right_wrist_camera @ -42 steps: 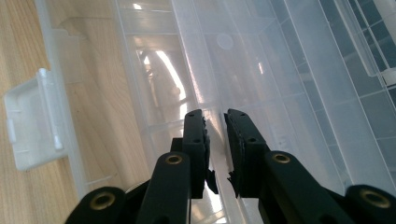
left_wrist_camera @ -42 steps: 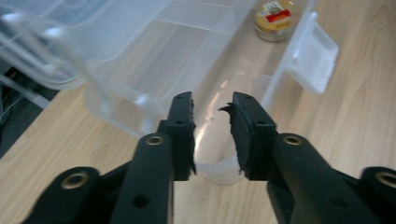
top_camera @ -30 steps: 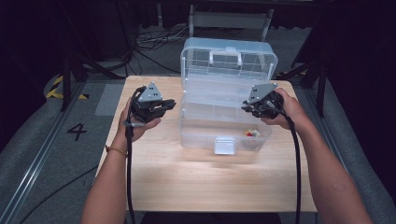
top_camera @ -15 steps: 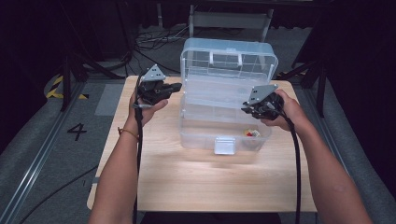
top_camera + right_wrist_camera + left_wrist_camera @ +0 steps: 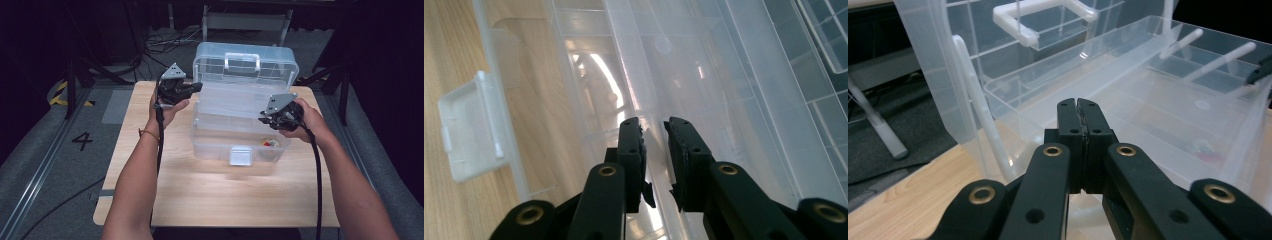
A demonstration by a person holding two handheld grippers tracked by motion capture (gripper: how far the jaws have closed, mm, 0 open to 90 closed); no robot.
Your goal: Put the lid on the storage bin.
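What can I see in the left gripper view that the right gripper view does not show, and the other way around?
The left gripper view shows the left gripper with its jaws pressed together, the white carry handle on the raised lid, and dark floor beside the table. The right gripper view shows the right gripper with a gap between its jaws, and the white front latch of the box hanging over the wood. Both views share the clear plastic storage box and the wooden table.
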